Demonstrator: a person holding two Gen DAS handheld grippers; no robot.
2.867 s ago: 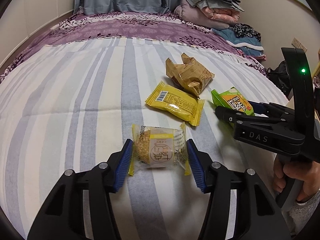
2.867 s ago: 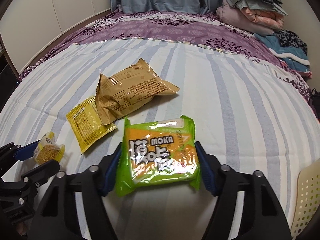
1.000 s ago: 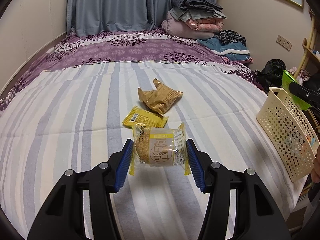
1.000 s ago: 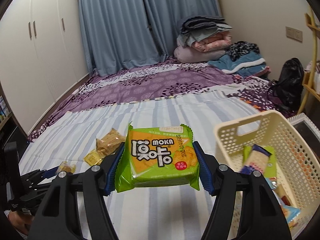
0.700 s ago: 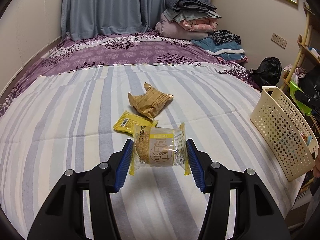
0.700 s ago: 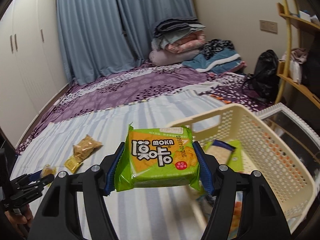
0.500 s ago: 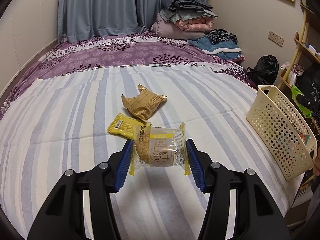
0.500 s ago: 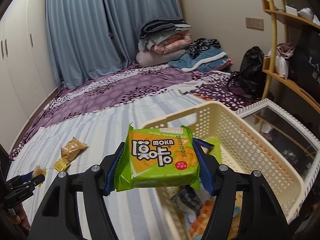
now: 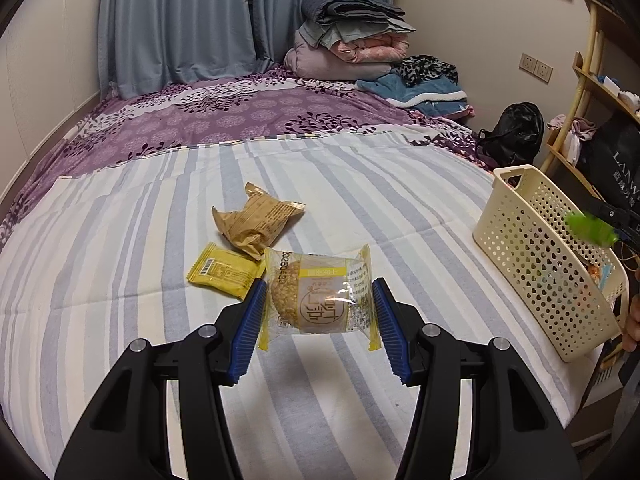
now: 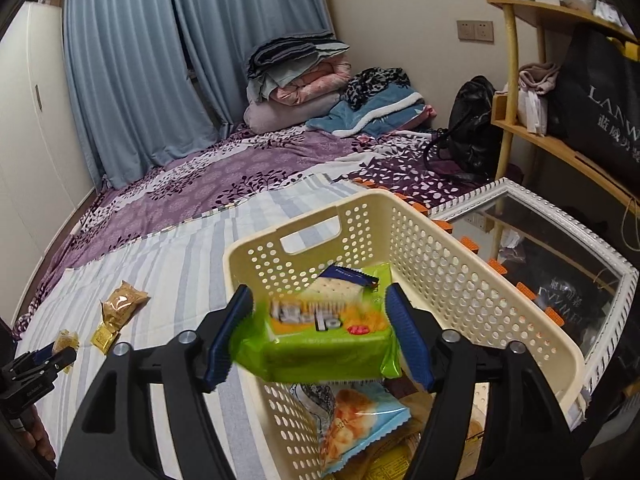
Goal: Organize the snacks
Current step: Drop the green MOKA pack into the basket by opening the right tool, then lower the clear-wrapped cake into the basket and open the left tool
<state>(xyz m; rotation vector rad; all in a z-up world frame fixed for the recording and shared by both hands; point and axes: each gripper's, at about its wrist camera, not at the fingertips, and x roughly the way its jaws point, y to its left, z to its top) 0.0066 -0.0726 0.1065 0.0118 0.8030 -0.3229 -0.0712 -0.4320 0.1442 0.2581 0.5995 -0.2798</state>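
The right gripper [image 10: 320, 336], jaws parted, has the blurred green foil snack pack [image 10: 316, 344] dropping free above the cream perforated plastic basket [image 10: 472, 292]. The left gripper [image 9: 318, 312] clamps a clear-wrapped round pastry [image 9: 316, 294] left of the basket, likely queued next.

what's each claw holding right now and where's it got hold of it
Left claw grips the clear round-pastry packet by its two crimped ends. Right claw: the blurred green snack pack sits between open pads above the basket, apparently dropping.
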